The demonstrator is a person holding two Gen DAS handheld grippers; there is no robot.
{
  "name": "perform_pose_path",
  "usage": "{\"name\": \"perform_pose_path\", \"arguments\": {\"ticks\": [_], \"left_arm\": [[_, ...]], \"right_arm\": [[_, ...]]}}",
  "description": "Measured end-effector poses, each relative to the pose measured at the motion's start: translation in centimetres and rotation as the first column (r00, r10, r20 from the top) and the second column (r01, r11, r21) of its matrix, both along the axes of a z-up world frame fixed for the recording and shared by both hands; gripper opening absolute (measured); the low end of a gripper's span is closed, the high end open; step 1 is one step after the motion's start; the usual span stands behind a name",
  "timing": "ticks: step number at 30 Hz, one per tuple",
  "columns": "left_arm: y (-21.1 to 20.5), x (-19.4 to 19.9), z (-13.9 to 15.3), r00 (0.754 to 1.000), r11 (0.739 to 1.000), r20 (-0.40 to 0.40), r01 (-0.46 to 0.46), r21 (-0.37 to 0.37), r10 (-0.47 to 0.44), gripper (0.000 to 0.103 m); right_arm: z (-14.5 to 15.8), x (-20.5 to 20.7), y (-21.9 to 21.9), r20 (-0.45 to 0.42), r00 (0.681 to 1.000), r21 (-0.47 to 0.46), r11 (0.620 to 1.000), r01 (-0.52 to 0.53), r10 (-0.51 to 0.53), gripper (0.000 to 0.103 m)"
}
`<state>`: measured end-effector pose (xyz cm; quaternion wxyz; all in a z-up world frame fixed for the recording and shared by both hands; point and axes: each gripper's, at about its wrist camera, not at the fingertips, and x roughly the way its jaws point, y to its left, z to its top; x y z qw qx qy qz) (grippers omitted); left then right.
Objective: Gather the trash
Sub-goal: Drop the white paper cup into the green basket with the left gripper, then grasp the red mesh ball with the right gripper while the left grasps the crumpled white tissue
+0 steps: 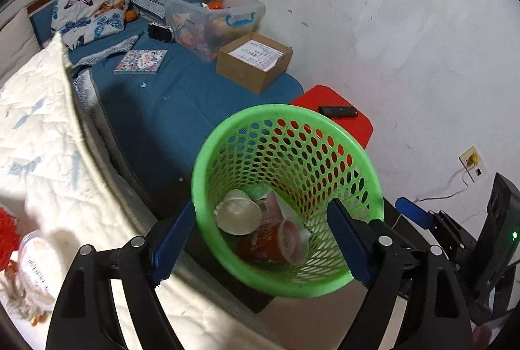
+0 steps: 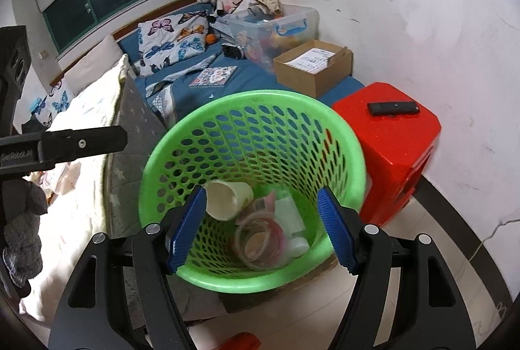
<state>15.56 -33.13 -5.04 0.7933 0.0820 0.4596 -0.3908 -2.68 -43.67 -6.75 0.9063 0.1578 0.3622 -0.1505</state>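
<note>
Lower centre of both views: green mesh basket (image 1: pixel 286 155) (image 2: pixel 253 129), holding white paper cup (image 2: pixel 226 199), clear plastic cup (image 2: pixel 260 244), red wrapper (image 1: pixel 263 244). Left gripper (image 1: pixel 260 249) and right gripper (image 2: pixel 261 229) both spread wide, empty, above basket mouth. Frame right: red stool (image 2: pixel 390 142).

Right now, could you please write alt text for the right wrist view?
Open right tongs hover, empty, over a green mesh basket holding a paper cup and plastic trash. A red stool with a black remote stands right of the basket, a cluttered bed behind it.
</note>
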Motion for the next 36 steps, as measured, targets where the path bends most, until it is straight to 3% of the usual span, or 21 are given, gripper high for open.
{"name": "perform_pose_path", "arguments": {"ticks": [10, 18, 24, 36], "left_arm": [[7.9, -0.4, 1.6, 0.992, 0.992, 0.039, -0.118, -0.048, 0.12, 0.08], [15.8, -0.4, 2.0, 0.966, 0.965, 0.044, -0.249, -0.082, 0.253, 0.08], [22.0, -0.5, 2.5, 0.929, 0.93, 0.069, -0.356, -0.098, 0.363, 0.08], [33.5, -1.2, 2.2, 0.817, 0.816, 0.055, -0.565, -0.125, 0.574, 0.079]], "right_arm": [[1.3, 1.9, 4.1, 0.017, 0.996, -0.016, 0.996, -0.085, 0.085, 0.073], [2.4, 4.7, 9.3, 0.032, 0.979, -0.024, 0.979, -0.201, 0.201, 0.073], [3.1, 7.0, 14.0, 0.033, 0.951, -0.045, 0.951, -0.305, 0.306, 0.073], [4.3, 11.6, 21.9, 0.06, 0.871, -0.047, 0.873, -0.485, 0.487, 0.073]]}}
